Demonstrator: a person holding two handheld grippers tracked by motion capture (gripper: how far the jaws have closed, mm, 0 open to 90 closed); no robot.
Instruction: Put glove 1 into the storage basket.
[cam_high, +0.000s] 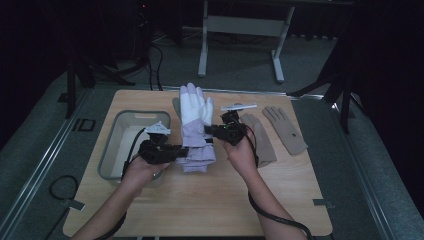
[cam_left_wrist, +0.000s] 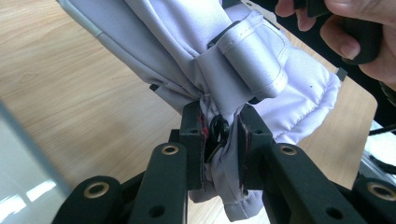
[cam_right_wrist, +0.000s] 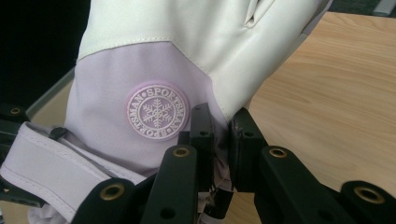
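Observation:
A padded winter glove (cam_high: 195, 111), white at the fingers and lavender at the wrist and cuff, hangs over the wooden table, held from both sides. My left gripper (cam_high: 186, 150) is shut on the glove's cuff; in the left gripper view its jaws (cam_left_wrist: 222, 140) pinch bunched lavender fabric (cam_left_wrist: 252, 60) and a black loop. My right gripper (cam_high: 206, 130) is shut on the glove's edge near the wrist. In the right gripper view its jaws (cam_right_wrist: 220, 140) clamp the fabric just beside a round snowflake badge (cam_right_wrist: 157, 112).
A grey plastic bin (cam_high: 112, 145) stands on the table's left side, close under my left hand. Two flat tan gloves (cam_high: 262, 142) (cam_high: 287, 129) lie at the right of the board. A white table frame stands on the floor beyond the far edge.

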